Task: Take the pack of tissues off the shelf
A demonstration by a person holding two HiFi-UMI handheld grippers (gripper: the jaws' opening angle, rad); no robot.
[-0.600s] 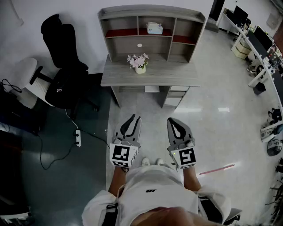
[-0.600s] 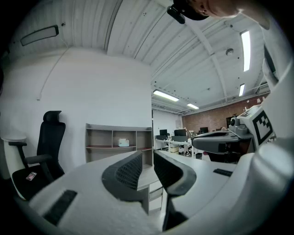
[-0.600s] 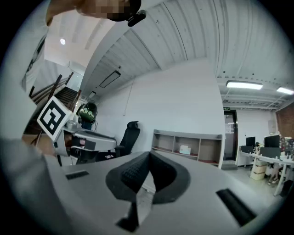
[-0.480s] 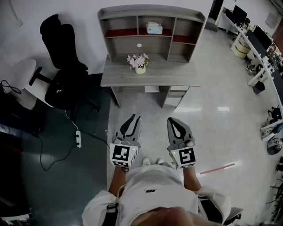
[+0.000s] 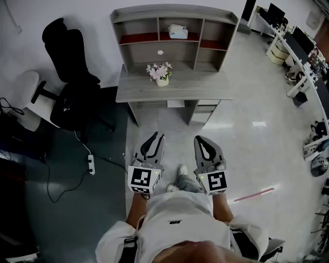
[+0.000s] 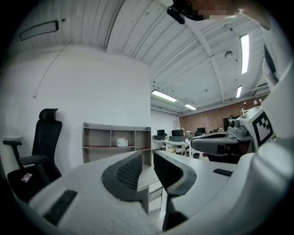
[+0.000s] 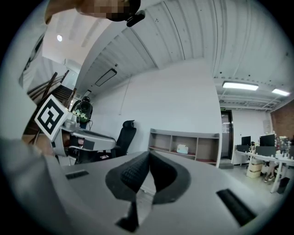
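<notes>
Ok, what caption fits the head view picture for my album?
Left gripper and right gripper, both empty, face the tissue pack on the shelf above the desk.

pale pack of tissues (image 5: 178,32) sits upright in the shelf's (image 5: 175,13) top middle compartment.

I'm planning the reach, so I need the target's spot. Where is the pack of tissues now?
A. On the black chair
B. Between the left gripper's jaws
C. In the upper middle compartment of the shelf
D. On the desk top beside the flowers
C: the pack of tissues sits in the upper middle compartment of the shelf, above the flowers on the desk.
</notes>
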